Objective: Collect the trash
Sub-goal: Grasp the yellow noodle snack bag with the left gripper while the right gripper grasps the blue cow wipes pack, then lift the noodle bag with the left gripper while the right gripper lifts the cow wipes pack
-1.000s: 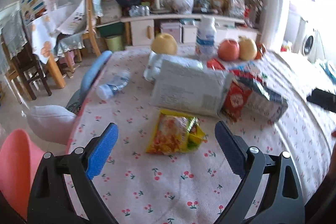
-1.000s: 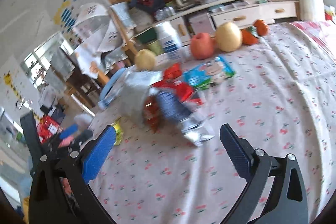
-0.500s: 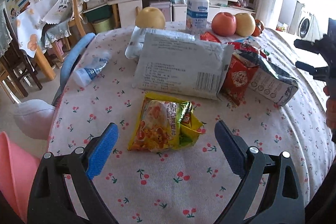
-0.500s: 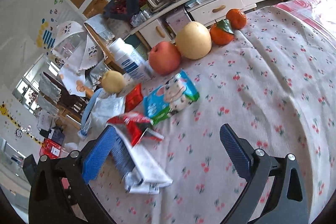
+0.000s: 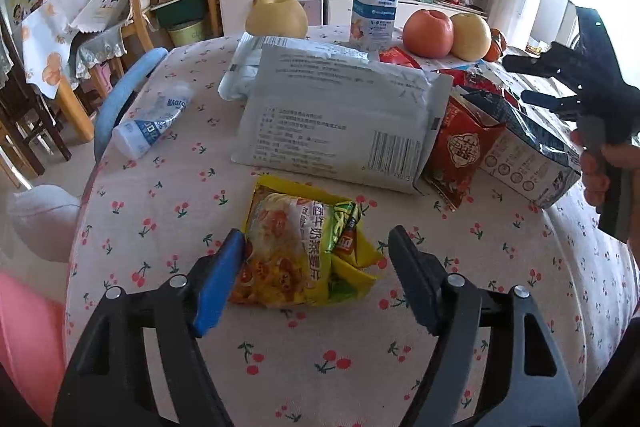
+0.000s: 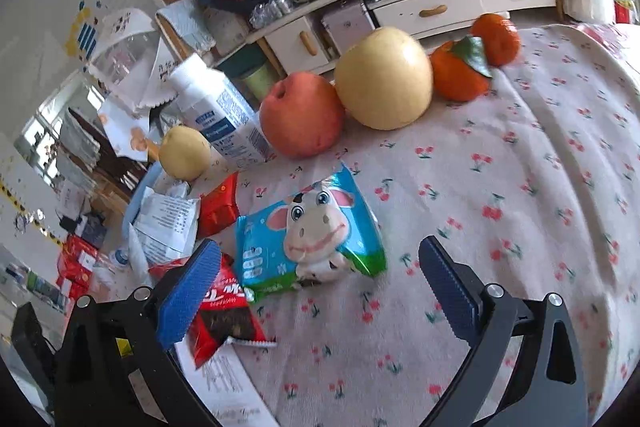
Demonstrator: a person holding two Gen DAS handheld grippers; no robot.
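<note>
A crumpled yellow noodle packet [image 5: 304, 251] lies on the cherry-print tablecloth [image 5: 168, 227]. My left gripper [image 5: 316, 237] straddles it and its jaws are closing. The blue left pad [image 5: 218, 279] is at the packet's edge, while the right pad [image 5: 416, 283] still stands clear of it. My right gripper [image 6: 320, 247] is open above a blue cow-print packet [image 6: 316, 231], which lies between its fingers. Its left finger [image 6: 188, 295] overlaps a red and black wrapper [image 6: 224, 311]. The left wrist view shows the right gripper [image 5: 580, 75] in a hand [image 5: 596, 171] at the right.
More wrappers lie behind: a large grey bag [image 5: 340, 115], a red packet [image 5: 460, 151], a silver-blue bag [image 5: 528, 151] and a crushed bottle [image 5: 152, 123]. A white bottle [image 6: 224, 115], an apple [image 6: 300, 115], a pear [image 6: 384, 79] and oranges [image 6: 460, 75] stand at the far edge.
The left gripper came down closer to the yellow packet and its jaws narrowed around it. The right gripper swept across the table from the silver bag to the blue cow packet.
</note>
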